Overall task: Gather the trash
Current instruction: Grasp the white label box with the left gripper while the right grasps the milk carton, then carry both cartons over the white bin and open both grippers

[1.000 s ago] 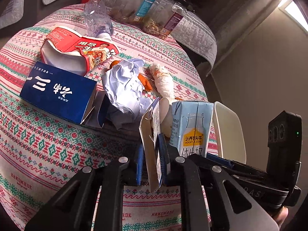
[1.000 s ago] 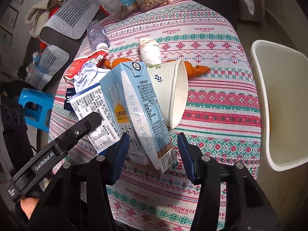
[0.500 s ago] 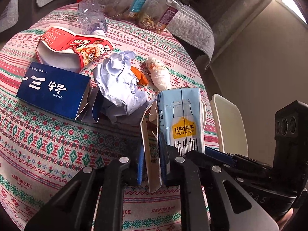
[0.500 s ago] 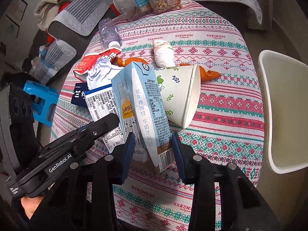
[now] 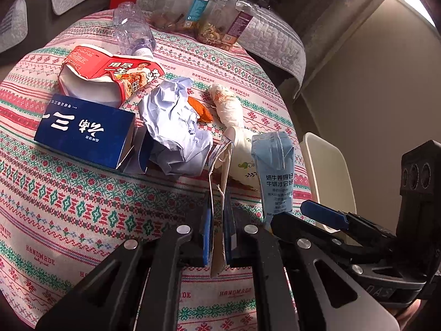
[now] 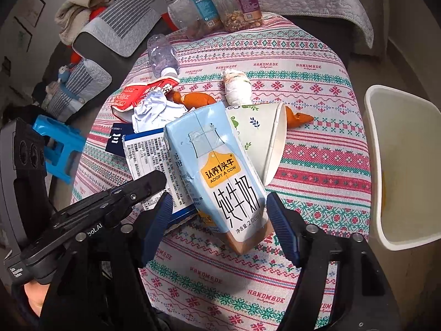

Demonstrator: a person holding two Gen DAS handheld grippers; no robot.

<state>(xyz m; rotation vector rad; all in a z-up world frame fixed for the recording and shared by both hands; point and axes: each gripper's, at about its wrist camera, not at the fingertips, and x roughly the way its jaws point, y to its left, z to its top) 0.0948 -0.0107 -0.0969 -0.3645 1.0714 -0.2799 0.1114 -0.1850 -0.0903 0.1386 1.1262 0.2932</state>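
Note:
My left gripper (image 5: pixel 217 231) is shut on a flattened blue-and-white cardboard box (image 5: pixel 219 193), seen edge-on; its printed face shows in the right wrist view (image 6: pixel 148 160). My right gripper (image 6: pixel 219 220) is wide open around a light blue milk carton (image 6: pixel 220 171), whose lower end sits between the fingers without visible contact. The carton also shows in the left wrist view (image 5: pixel 275 171). A paper cup (image 6: pixel 259 135) lies on its side behind the carton. A white bin (image 6: pixel 405 165) stands right of the table.
On the patterned tablecloth (image 5: pixel 82 207) lie a dark blue box (image 5: pixel 82 132), crumpled pale paper (image 5: pixel 176 127), a red noodle cup (image 5: pixel 107 74), a clear bottle (image 5: pixel 132 30), orange scraps (image 6: pixel 198 99) and a white wad (image 6: pixel 237 88). Snack jars (image 6: pixel 220 8) stand at the far edge.
The right gripper has opened wider, and the milk carton between its fingers has turned its front face towards the right camera. The left gripper stays shut on the flattened box.

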